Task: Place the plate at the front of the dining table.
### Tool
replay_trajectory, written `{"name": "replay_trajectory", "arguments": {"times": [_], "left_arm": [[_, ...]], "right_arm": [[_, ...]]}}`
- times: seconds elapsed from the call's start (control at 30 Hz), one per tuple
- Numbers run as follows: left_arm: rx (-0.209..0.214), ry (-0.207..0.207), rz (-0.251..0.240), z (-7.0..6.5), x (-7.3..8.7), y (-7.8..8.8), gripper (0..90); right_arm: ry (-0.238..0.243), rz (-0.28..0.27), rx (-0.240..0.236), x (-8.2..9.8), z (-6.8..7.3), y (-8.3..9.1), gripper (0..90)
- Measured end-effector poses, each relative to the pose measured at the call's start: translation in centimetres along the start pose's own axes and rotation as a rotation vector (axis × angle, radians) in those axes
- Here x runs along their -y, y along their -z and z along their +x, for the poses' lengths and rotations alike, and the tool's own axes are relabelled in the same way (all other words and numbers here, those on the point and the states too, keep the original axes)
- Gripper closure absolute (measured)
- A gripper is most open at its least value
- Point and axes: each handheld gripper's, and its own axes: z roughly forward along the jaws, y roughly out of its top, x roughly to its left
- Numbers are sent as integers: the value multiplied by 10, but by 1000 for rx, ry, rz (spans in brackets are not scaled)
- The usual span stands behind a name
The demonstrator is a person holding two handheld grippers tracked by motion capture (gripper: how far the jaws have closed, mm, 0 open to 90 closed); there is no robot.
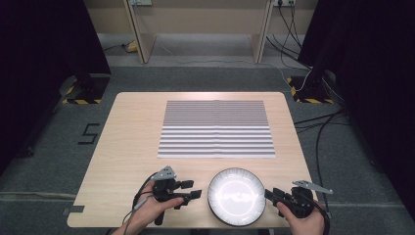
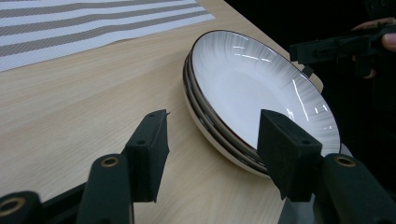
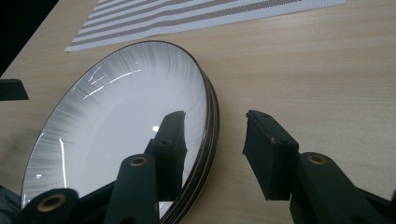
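The stack of plates (image 1: 237, 196) sits at the lower centre of the high view, near the table's (image 1: 132, 127) front edge. Both grippers flank it, left (image 1: 194, 190) and right (image 1: 270, 194), jaws spread, likely readying a 2-sided lift by the rim.

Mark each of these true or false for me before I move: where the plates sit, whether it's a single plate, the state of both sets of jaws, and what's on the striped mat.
1. The plates sit on the striped mat. False: on bare table, nearer the person.
2. It is a stack of plates. True: the left gripper view shows several rims.
3. The left gripper clamps the rim. False: jaws open, beside it.
4. The right gripper has open jaws at the rim. True.
5. Nothing lies on the mat. True.
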Motion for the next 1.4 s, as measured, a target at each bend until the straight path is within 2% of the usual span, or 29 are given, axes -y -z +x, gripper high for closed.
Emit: {"name": "replay_trajectory", "arguments": {"times": [0.13,0.17,0.2,0.27,0.37,0.5,0.53,0.7,0.77,0.83,0.87,0.9,0.97,1.07,1.13,1.17,1.2,1.3,1.4], "left_arm": [[13,-12,6,-4,-4,-2,429],[-6,-7,-7,0,-5,7,429],[-6,-7,-7,0,-5,7,429],[-34,2,-25,8,-6,18,429],[-93,21,-53,24,-4,42,429],[-159,38,-73,38,1,65,429],[-184,54,-89,45,5,78,429],[-195,80,-104,48,10,86,433],[-172,89,-110,44,10,81,434],[-143,81,-100,37,8,71,438],[-125,76,-94,33,6,65,440],[-91,62,-80,24,3,52,442],[-81,52,-73,21,1,47,448],[-44,33,-44,11,-5,26,451],[-22,33,-22,6,-8,15,456],[-7,33,-1,1,-9,4,458],[-7,33,-1,1,-9,4,460],[10,18,29,-4,-11,-10,466],[32,43,52,-8,-12,-23,472]], "right_arm": [[4,-6,2,-2,1,2,589],[7,-26,10,-3,0,8,586],[7,-26,10,-3,0,8,586],[-2,-40,19,-3,-4,14,581],[-13,-61,42,-2,-11,23,574],[-27,-82,62,1,-18,34,572],[-31,-83,64,2,-19,37,572],[-46,-69,56,6,-19,38,587],[-50,-61,49,7,-17,36,594],[-47,-40,32,9,-13,30,614],[-43,-32,24,9,-10,27,624],[-28,-16,15,9,-6,21,638],[-27,-3,10,8,-2,17,653],[-17,5,5,6,0,13,668],[-13,23,3,4,3,7,682],[-20,32,3,3,3,5,685],[-20,32,3,3,3,5,685],[-16,48,3,1,6,1,713],[-16,57,5,0,6,-1,729]]}}
